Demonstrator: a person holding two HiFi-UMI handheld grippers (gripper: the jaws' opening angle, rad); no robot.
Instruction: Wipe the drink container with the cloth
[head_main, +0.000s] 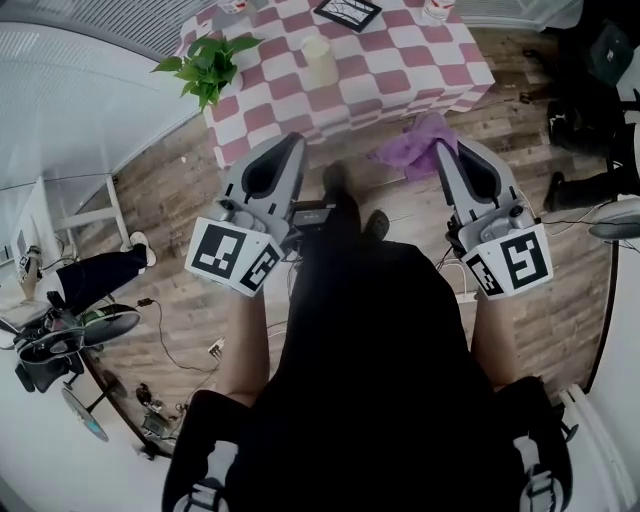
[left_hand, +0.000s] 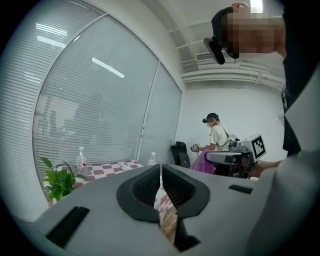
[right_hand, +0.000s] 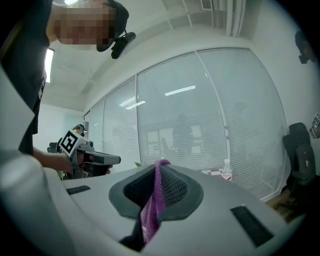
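1. The left claw (head_main: 296, 140) is shut, with nothing between its jaws.
2. A pale drink container (head_main: 320, 62) is seen upright on the checkered surface (head_main: 400, 70), beyond both claws.
3. The purple cloth (head_main: 412, 150) is gripped by the right claw (head_main: 441, 150), short of the surface.

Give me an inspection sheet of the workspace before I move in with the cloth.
Surface: checkered table, ahead of both tools.
Job's things: purple cloth hanging from the right tool; pale container standing on the table, neither tool at it.
Clutter: potted plant at the table's corner; dark frame; clear bottle.
Tools: left tool shut, nothing between its jaws; right tool shut on the cloth.
Cables: loose cable on the wood floor, left side.
Surroundings: window blinds; another person across the room.
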